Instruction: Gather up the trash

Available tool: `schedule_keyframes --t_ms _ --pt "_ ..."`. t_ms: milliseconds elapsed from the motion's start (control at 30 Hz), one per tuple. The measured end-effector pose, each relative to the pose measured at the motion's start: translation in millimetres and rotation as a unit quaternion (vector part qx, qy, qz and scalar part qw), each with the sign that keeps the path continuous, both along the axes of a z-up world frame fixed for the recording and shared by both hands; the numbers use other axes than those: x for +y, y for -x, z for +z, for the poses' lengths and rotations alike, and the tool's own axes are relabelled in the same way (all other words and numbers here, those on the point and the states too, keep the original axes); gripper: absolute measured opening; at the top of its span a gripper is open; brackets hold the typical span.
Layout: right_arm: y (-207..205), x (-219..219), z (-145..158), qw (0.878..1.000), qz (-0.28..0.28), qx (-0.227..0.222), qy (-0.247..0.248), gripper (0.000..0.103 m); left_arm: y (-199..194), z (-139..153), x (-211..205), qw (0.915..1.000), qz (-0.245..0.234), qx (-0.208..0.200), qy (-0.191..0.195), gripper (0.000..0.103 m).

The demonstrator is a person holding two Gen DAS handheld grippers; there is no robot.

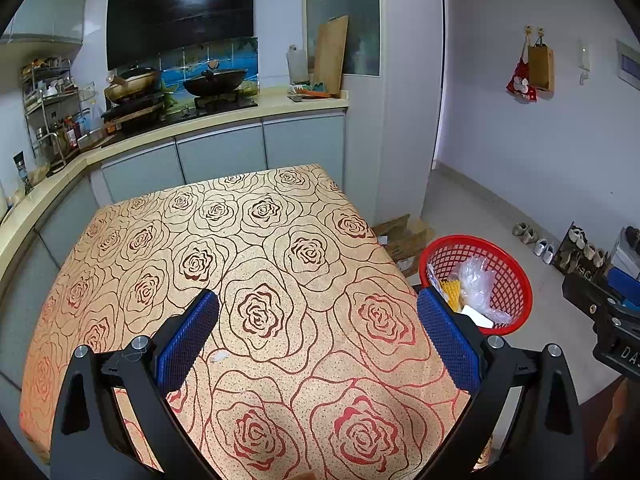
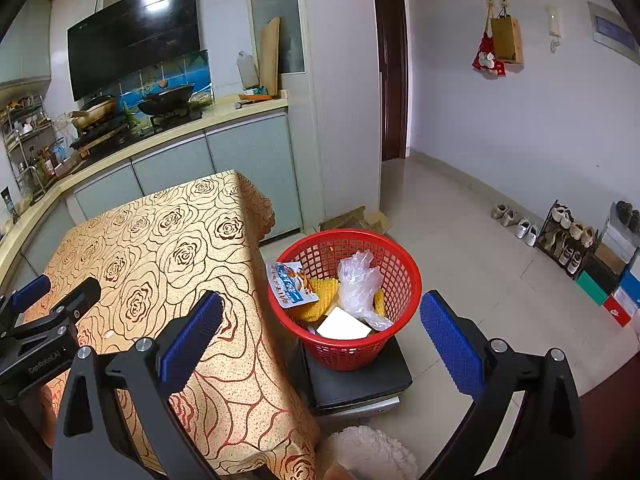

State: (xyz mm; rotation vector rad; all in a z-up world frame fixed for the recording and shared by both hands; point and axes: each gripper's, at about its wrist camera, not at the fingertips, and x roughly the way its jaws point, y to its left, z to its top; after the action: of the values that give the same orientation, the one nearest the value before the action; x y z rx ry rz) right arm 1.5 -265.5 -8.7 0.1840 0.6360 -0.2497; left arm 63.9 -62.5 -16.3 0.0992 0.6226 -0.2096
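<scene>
A red mesh basket (image 2: pixel 394 268) stands on a dark stool beside the table's right edge; it also shows in the left wrist view (image 1: pixel 516 276). It holds a clear plastic bag (image 2: pixel 358 284), a blue and white snack wrapper (image 2: pixel 290 282), yellow pieces and a white box (image 2: pixel 343 325). My left gripper (image 1: pixel 318 304) is open and empty above the rose-patterned tablecloth (image 1: pixel 256 256). My right gripper (image 2: pixel 320 304) is open and empty, above the near side of the basket. The left gripper also shows at the left edge of the right wrist view (image 2: pixel 56 288).
A kitchen counter with stove and pans (image 1: pixel 180 96) runs behind the table. Flattened cardboard (image 2: pixel 354 218) lies on the floor behind the basket. Shoes and a shoe rack (image 2: pixel 568 240) line the right wall. A fluffy white cushion (image 2: pixel 372 452) sits at the bottom.
</scene>
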Motion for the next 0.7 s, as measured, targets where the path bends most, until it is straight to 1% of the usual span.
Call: schedule_keyframes --t_ms 700 --pt "-1.6 0.3 -1.3 1.0 0.001 0.001 0.0 0.096 -0.4 -0.6 -0.6 1.0 0.004 -0.002 -0.002 0.097"
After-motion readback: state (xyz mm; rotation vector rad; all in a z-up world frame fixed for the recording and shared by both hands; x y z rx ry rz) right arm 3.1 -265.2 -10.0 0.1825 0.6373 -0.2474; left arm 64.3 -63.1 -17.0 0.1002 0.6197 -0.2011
